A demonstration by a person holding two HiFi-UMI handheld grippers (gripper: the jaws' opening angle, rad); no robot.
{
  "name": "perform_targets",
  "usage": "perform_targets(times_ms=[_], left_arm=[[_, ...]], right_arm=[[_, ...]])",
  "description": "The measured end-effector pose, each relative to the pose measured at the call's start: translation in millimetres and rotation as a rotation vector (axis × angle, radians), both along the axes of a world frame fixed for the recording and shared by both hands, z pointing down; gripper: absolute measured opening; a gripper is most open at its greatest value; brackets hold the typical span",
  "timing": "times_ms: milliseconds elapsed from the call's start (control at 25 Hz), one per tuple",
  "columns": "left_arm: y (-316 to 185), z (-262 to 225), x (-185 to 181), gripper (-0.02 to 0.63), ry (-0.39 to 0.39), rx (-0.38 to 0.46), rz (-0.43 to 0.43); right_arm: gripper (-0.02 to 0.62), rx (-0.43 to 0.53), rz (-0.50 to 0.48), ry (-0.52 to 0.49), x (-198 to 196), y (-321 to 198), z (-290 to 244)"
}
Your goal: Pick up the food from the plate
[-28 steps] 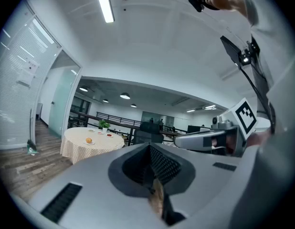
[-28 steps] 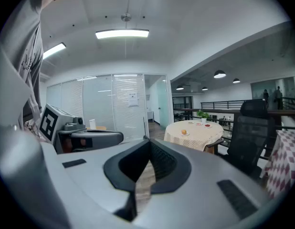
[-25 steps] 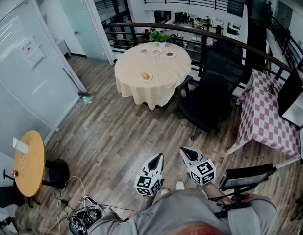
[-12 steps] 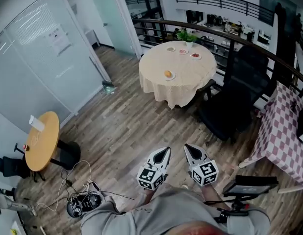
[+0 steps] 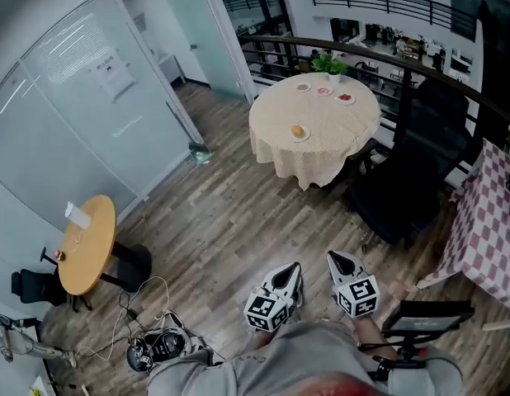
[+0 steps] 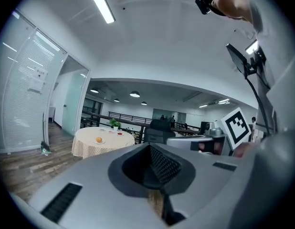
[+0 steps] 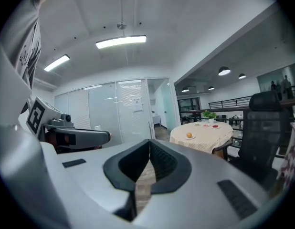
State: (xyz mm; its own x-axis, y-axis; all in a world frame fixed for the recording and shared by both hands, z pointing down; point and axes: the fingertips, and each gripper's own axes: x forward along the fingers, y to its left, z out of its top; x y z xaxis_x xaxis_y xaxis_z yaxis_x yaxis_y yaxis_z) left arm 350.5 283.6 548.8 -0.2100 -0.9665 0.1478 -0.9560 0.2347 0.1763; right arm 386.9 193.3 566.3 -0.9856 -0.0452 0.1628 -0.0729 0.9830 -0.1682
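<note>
**Both grippers shut and empty, food far off at 12 o'clock**

Grey-brown plank floor (image 5: 222, 221) under me. Round table (image 5: 321, 151) at 12 o'clock, draped in cream checked cloth, well apart from my tools. Black padded office chair (image 5: 408, 180) at 2 o'clock, just beside that table. Small round bare-wood table (image 5: 87, 244) at 9 o'clock. My left gripper (image 5: 294, 268) and right gripper (image 5: 336, 258) are grey wedge shells with marker cubes, side by side at 6 o'clock. On both, the ribbed black pads meet tip to tip with nothing held. White round plate (image 5: 304, 135) sits on the near side of the cloth. The food (image 5: 298, 129), a small round orange lump, lies on it.
</note>
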Motion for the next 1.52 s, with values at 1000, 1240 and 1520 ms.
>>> perform_targets(times_ms=[1000,1240,1520], left_arm=[[-115,35,-126,0.011,0.118,0.020,0.117],[-122,33,-207,0.011,0.090,0.016,0.077],[-155,-16,-288,0.011,0.012,0.118,0.107]], right_arm=[[0.014,0.046,0.047,0.065,-143,-91,-2],[0.014,0.044,0.023,0.075,-191,-86,-5],[0.014,0.060,0.090,0.091,-245,-113,-20]])
